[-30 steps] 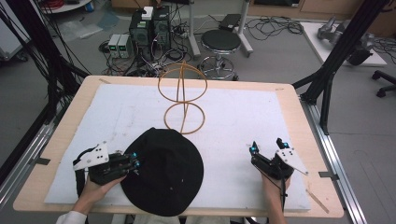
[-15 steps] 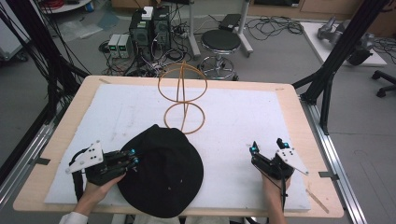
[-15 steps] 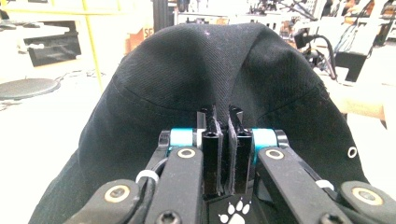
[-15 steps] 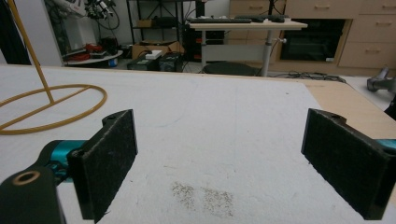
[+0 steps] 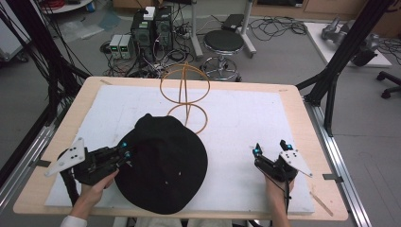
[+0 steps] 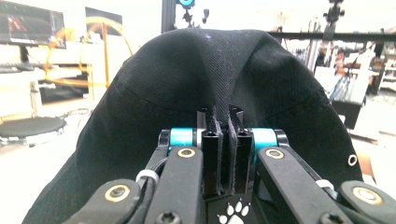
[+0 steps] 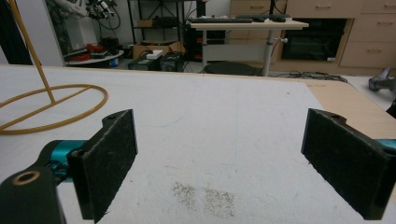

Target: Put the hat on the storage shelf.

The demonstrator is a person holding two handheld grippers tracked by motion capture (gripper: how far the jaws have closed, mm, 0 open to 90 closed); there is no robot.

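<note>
**Left has the hat brim**

We've got the left gripper (image 5: pixel 124 152) clamped tight on the black hat's (image 5: pixel 163 163) brim fold, near table edge, by the yellow wire stand (image 5: pixel 185 94). Our right gripper (image 5: pixel 269 149) sits wide open, holding nothing, over the white mat (image 5: pixel 246 118).

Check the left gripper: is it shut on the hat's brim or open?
Shut on it. The left gripper has its jaws pressed together with a fold of the black hat pinched between.

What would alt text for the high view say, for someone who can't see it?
A black hat lies on a white mat, its brim pinched by the left gripper. The right gripper rests open on the mat, and a yellow wire stand rises behind the hat.
</note>
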